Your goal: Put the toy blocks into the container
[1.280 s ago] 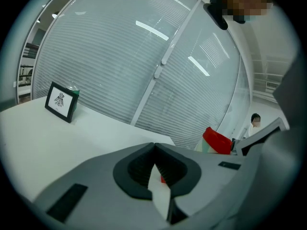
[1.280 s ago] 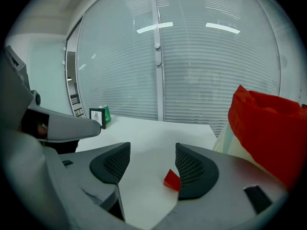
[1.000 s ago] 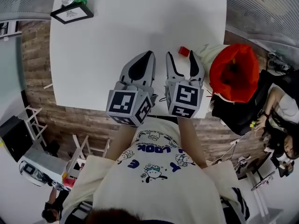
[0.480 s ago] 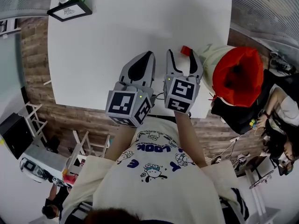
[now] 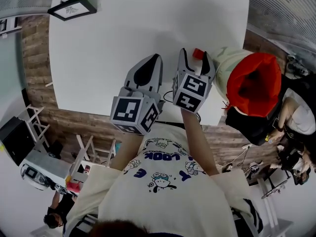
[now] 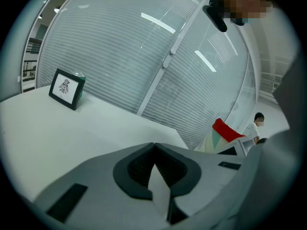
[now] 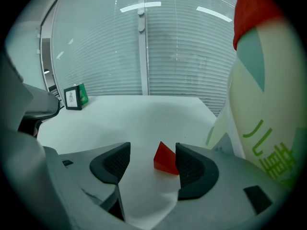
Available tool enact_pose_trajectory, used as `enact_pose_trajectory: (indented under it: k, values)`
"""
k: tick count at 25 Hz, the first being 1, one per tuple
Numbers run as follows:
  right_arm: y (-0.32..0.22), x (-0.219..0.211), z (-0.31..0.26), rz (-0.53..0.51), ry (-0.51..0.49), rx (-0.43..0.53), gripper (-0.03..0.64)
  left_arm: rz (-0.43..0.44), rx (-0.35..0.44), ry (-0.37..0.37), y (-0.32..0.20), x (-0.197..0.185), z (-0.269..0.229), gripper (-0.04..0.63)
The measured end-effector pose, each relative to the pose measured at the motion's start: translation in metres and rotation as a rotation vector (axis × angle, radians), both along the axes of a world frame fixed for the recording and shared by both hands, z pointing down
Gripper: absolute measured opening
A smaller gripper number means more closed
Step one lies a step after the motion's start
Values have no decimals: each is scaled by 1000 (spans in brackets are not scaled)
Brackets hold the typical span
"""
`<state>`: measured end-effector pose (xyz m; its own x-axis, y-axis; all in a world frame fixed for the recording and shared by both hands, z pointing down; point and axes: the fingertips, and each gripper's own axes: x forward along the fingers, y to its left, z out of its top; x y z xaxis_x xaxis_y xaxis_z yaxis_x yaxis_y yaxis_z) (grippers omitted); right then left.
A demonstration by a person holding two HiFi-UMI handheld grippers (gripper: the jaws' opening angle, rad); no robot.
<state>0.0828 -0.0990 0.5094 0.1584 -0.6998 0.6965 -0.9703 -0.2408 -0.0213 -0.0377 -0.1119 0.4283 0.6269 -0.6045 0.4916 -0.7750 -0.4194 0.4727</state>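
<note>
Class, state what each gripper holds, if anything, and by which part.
Nothing is held. The left gripper is shut on nothing; the right gripper is open, the red block resting on the table between its jaws.

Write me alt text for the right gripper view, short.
The right gripper, jaws apart, frames a red wedge block lying on the white table, close to the right-hand jaw. A white bag with a red rim fills the right edge.
</note>
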Motion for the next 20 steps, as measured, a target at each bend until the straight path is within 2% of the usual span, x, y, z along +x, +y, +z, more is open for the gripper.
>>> enact_pose_trajectory:
  k: [6, 11, 20]
  values:
    - [1, 3, 11, 16, -24, -31, 288, -9, -5, -4, -2, -2, 4, 32]
    - [5, 4, 17, 17, -12, -64, 262, -20, -14, -4, -2, -3, 5, 32]
    - [1, -16, 20, -34, -5, -72, 218, -37, -14, -12, -5, -10, 7, 32]
